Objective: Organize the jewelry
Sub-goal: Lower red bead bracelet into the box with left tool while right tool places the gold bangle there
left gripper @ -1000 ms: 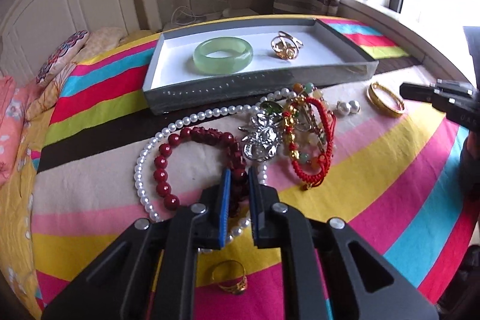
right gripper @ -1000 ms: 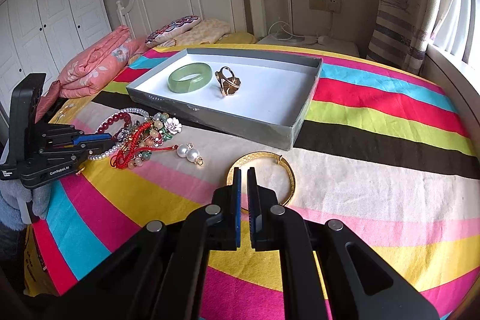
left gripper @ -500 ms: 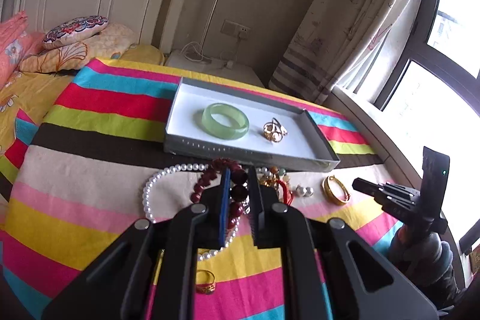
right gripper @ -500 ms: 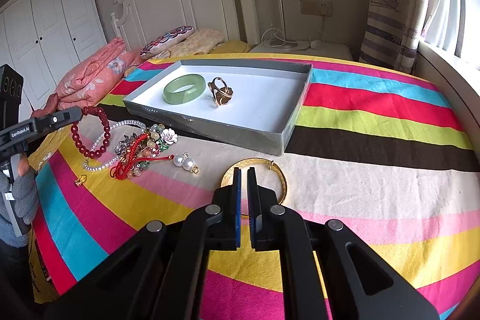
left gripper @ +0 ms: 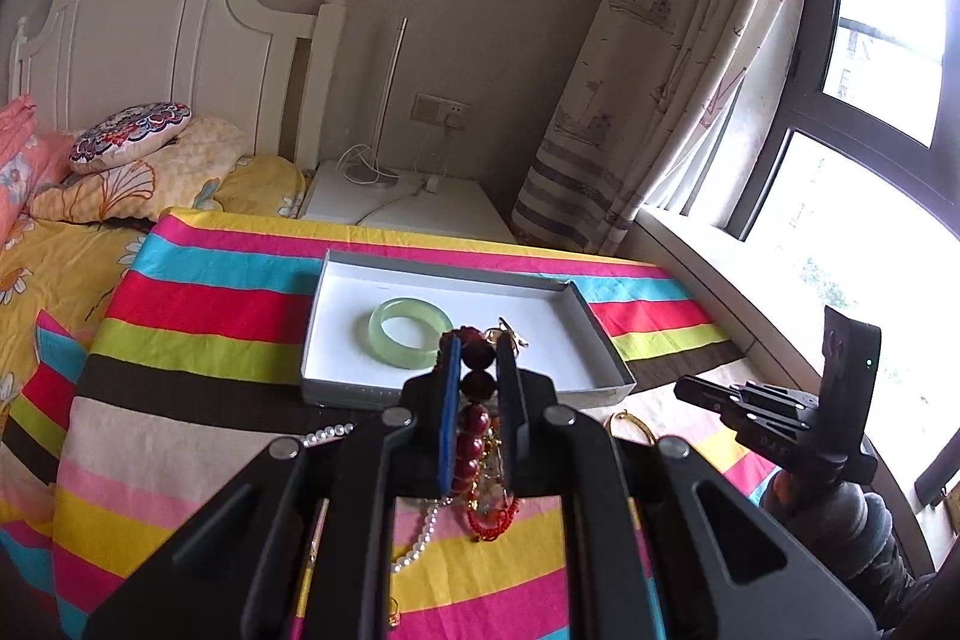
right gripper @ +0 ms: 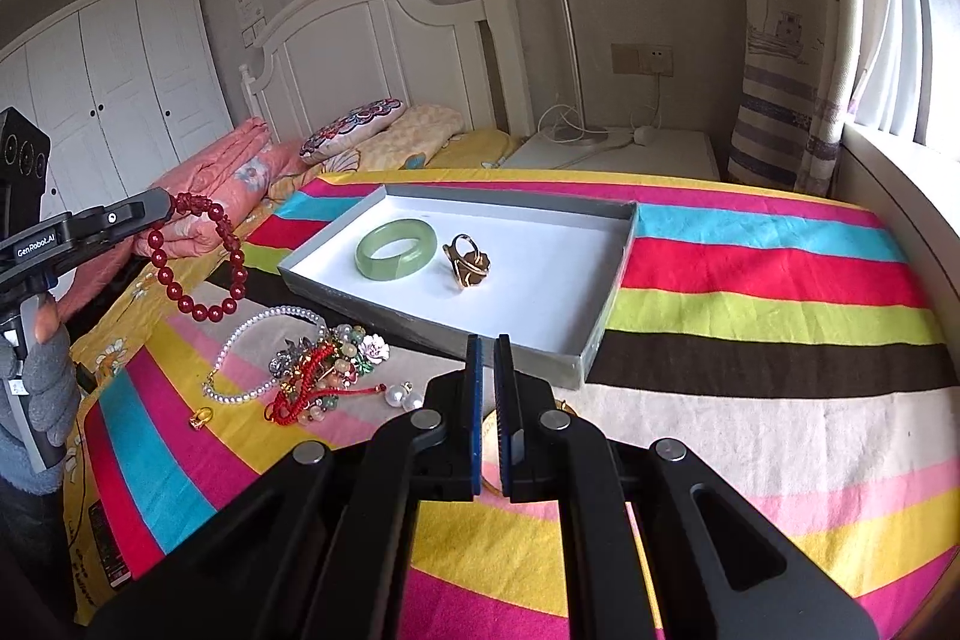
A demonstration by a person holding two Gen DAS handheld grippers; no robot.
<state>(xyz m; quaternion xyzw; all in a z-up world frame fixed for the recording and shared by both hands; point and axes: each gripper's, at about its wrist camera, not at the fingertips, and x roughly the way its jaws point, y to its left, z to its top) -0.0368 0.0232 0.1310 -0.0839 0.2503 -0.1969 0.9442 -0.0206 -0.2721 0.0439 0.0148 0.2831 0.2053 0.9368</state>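
The left gripper (left gripper: 478, 370) has its jaws closed on the red bead bracelet (right gripper: 201, 256), which hangs as a loop well above the striped bedspread (right gripper: 750, 280). The grey tray (right gripper: 612, 274) lies ahead and to the right of it, long axis left to right. The right gripper (right gripper: 487, 400), jaws nearly closed and empty, hovers just near of the tray.

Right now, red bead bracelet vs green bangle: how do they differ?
1. The red bead bracelet hangs in the air from the shut left gripper; the green bangle lies flat inside the gray tray.
2. The bracelet is a string of separate dark red beads; the bangle is one solid, translucent pale green ring.
3. The bracelet's loop sags into an oval; the bangle holds a rigid circle.
Both are closed wrist loops.
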